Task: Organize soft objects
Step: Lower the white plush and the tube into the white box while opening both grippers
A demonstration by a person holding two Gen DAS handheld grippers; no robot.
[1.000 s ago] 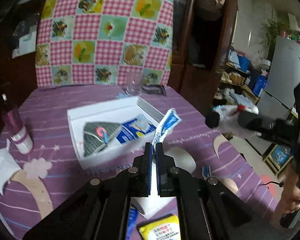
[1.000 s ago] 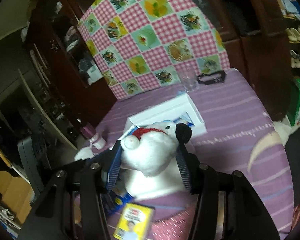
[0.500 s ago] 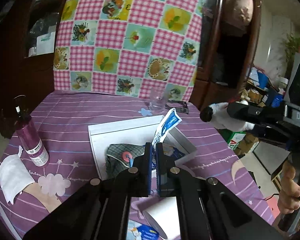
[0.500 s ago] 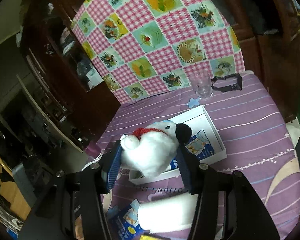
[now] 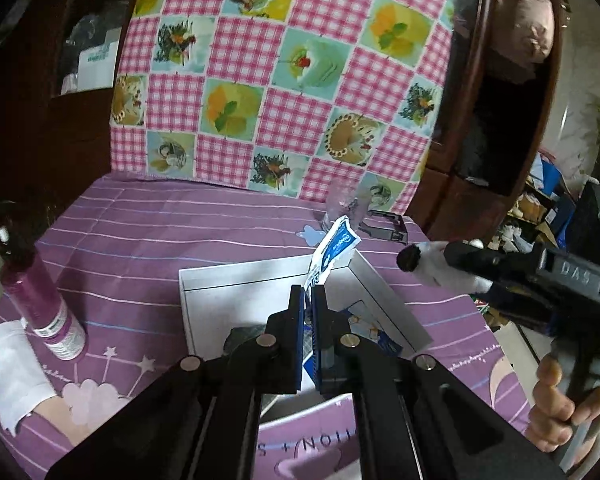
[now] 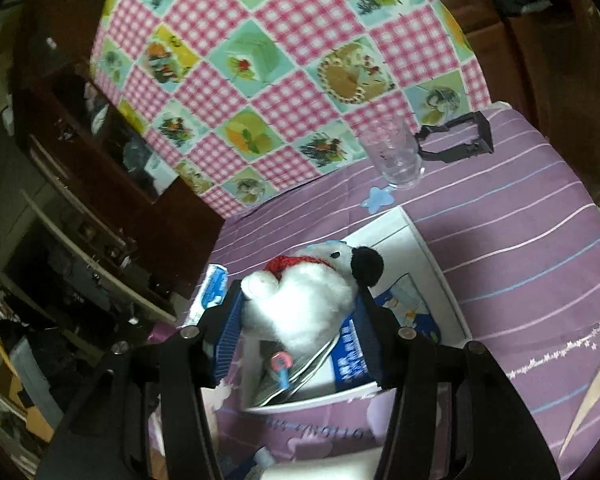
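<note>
My left gripper (image 5: 308,294) is shut on a blue-and-white tissue packet (image 5: 334,250), held upright over the white box (image 5: 228,280) on the purple cloth. My right gripper (image 6: 300,304) is shut on a white plush toy (image 6: 304,308) with a red scarf and a black ear, hovering above the same white box (image 6: 432,256). The plush toy (image 5: 436,270) and the right gripper also show at the right of the left wrist view. Inside the box lie a blue tissue pack (image 6: 408,312) and a grey striped cloth item (image 6: 276,384).
A clear glass (image 6: 394,152) and a black clip (image 6: 460,136) stand behind the box near the checkered cushion (image 5: 284,76). A pink bottle (image 5: 44,304) and a white wipe (image 5: 8,376) sit at the left. A hand (image 5: 556,408) grips the right tool.
Both grippers have travelled forward across the table to above the white box, each still holding its object. The box now lies directly under the fingers.
</note>
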